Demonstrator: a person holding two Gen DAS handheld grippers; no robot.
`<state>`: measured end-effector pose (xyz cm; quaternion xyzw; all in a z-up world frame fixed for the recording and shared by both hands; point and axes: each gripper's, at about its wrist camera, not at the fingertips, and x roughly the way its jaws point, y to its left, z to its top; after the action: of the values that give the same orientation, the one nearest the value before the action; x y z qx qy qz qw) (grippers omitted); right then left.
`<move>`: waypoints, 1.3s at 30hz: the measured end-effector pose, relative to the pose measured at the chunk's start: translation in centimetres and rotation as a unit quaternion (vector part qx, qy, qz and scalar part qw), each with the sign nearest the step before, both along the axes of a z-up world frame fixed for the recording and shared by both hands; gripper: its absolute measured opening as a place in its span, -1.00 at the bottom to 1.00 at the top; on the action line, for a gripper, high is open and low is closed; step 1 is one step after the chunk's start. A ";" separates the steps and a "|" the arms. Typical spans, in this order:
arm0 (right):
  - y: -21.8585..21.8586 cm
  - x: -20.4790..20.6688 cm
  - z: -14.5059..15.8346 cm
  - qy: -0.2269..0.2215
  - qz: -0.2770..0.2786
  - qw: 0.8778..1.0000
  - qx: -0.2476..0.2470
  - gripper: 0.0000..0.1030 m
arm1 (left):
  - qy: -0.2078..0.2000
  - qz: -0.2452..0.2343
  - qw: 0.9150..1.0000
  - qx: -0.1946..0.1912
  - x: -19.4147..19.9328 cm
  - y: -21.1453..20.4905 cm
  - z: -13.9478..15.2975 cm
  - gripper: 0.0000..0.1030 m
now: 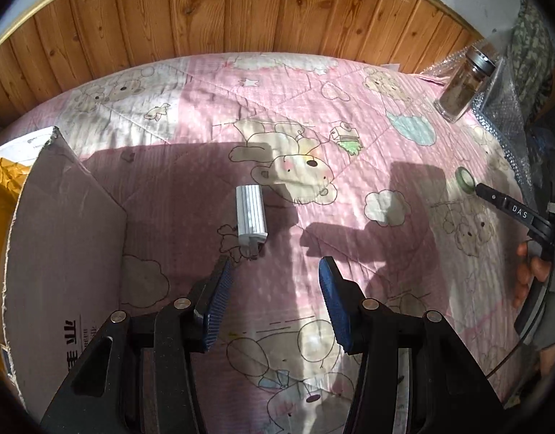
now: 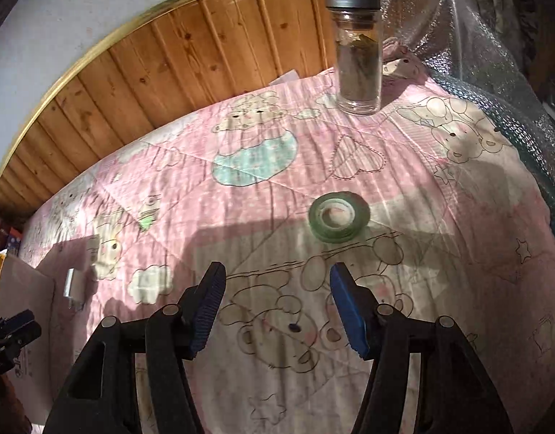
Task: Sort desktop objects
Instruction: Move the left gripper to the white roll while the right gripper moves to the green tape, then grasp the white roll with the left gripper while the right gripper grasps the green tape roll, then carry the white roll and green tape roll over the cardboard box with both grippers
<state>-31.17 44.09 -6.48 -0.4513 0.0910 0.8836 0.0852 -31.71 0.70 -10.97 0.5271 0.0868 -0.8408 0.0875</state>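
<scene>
Both grippers agape (empty)

This is a room in someone's home, most likely a bedroom. A pink quilted cover printed with cartoon bears, clouds and stars spreads across the middle of both views, the sort used on a child's bed. Behind it, along the top of the frame, runs knotty pine panelling with a pale painted wall above. Household odds lie about: a cardboard box at the left, bubble wrap at the upper right, a glass jar with a metal lid.
</scene>
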 end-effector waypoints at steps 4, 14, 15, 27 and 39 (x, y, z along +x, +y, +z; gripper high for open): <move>1.9 -2.5 -2.4 -0.014 0.011 1.000 0.024 0.32 | -0.013 0.016 1.000 -0.002 -1.4 -1.2 -2.4 0.00; 1.2 -5.2 -3.9 -0.008 0.053 0.995 0.084 -0.06 | 0.004 0.032 0.999 0.014 -3.7 -2.8 -4.6 -0.05; 1.2 -5.3 -3.8 -0.008 0.054 0.995 0.084 -0.04 | 0.008 0.028 1.000 0.012 -4.0 -2.7 -4.5 -0.15; -4.4 -3.5 -1.2 0.007 0.115 0.993 0.009 -0.05 | 0.000 0.016 1.000 -0.005 -1.4 -1.2 -2.9 -0.59; -12.7 2.8 0.3 0.013 0.156 0.987 -0.032 -0.05 | 0.021 0.005 1.000 -0.016 5.7 1.4 2.1 -0.59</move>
<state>-28.38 31.35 -6.18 -0.4511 0.0486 0.8885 -0.0695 -26.00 2.08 -8.85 0.5075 0.0780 -0.8524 0.0987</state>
